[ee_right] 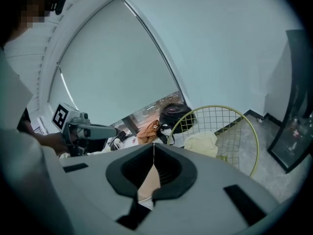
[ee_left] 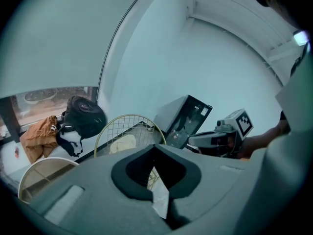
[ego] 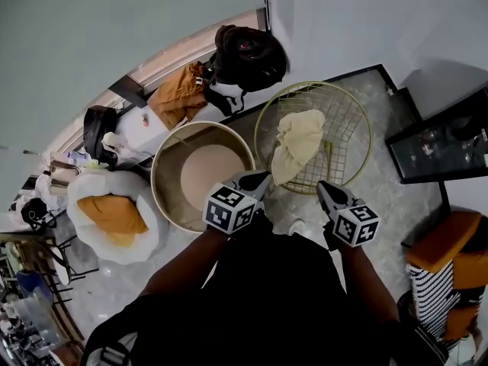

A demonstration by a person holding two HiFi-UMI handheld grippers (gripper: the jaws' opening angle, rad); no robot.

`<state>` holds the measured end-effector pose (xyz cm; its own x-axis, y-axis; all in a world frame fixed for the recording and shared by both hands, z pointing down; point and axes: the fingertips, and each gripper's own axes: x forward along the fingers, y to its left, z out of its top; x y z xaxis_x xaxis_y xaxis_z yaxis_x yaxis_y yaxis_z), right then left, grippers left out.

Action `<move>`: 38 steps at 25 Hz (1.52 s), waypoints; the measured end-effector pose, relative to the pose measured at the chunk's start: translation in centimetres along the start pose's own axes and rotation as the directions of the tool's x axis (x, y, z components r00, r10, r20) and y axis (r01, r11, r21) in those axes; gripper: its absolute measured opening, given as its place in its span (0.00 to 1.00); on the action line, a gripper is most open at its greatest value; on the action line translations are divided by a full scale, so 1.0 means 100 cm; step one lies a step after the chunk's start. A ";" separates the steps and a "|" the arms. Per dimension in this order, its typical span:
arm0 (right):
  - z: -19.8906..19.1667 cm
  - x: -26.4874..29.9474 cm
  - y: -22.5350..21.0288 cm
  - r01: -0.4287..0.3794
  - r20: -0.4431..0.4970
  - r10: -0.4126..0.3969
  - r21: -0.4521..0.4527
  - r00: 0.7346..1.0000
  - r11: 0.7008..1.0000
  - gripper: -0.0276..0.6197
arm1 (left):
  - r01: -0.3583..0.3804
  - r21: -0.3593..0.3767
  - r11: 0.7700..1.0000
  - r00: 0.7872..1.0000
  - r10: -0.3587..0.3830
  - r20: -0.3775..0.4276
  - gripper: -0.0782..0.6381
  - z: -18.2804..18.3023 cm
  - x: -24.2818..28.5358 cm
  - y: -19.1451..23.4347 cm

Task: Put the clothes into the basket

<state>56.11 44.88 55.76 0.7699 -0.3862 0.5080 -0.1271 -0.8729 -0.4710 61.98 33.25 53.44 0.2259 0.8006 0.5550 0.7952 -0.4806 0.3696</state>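
Note:
A gold wire basket point(ego: 347, 120) stands on the floor ahead of me, with a cream cloth point(ego: 299, 137) draped in it and reaching its near rim. The same cloth point(ee_left: 122, 143) shows in the left gripper view, well beyond the jaws, and the cloth point(ee_right: 201, 143) also appears in the right gripper view. My left gripper point(ego: 263, 178) hovers just short of the basket's near rim with its jaws shut and nothing between them. My right gripper point(ego: 322, 185) hangs beside it, also shut and empty. Both point forward and somewhat down.
A round beige tub point(ego: 164, 158) stands left of the wire basket. Further left sits a white bag point(ego: 91, 189) holding orange cloth. A black backpack point(ego: 248, 56) and an orange jacket point(ego: 179, 90) lie by the wall. A dark cabinet point(ego: 438, 143) stands at the right.

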 end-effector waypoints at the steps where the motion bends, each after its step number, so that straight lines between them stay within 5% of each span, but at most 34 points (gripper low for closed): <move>1: 0.002 0.006 -0.003 0.020 0.001 -0.020 0.010 1.000 1.000 0.07 | 0.012 0.008 1.000 1.000 -0.012 0.001 0.11 0.005 0.002 0.007; 9: 0.007 0.045 -0.039 0.180 -0.001 -0.181 0.045 0.984 0.983 0.07 | 0.052 0.025 0.998 0.996 -0.050 -0.072 0.11 0.008 0.014 0.074; 16: -0.018 0.058 -0.085 0.257 -0.082 -0.255 0.026 0.964 0.966 0.07 | 0.062 0.008 0.998 0.992 -0.061 -0.107 0.11 0.007 0.040 0.088; 30: -0.081 0.151 -0.239 0.225 -0.300 -0.214 0.004 0.930 0.974 0.07 | -0.041 -0.002 0.999 0.962 0.039 -0.271 0.11 -0.015 0.149 0.093; 34: -0.120 0.192 -0.284 0.210 -0.401 -0.197 -0.012 0.895 0.978 0.23 | -0.051 -0.013 0.999 0.947 0.045 -0.319 0.11 -0.030 0.191 0.089; 38: -0.144 0.235 -0.318 0.208 -0.458 -0.193 -0.018 0.868 0.978 0.28 | -0.042 -0.019 0.999 0.938 0.032 -0.345 0.11 -0.036 0.220 0.084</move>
<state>69.21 59.23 93.07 0.4066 -0.3032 0.8618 0.0248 -0.9393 -0.3422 71.58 45.55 71.43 0.0439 0.6123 0.7894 0.7742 -0.5203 0.3604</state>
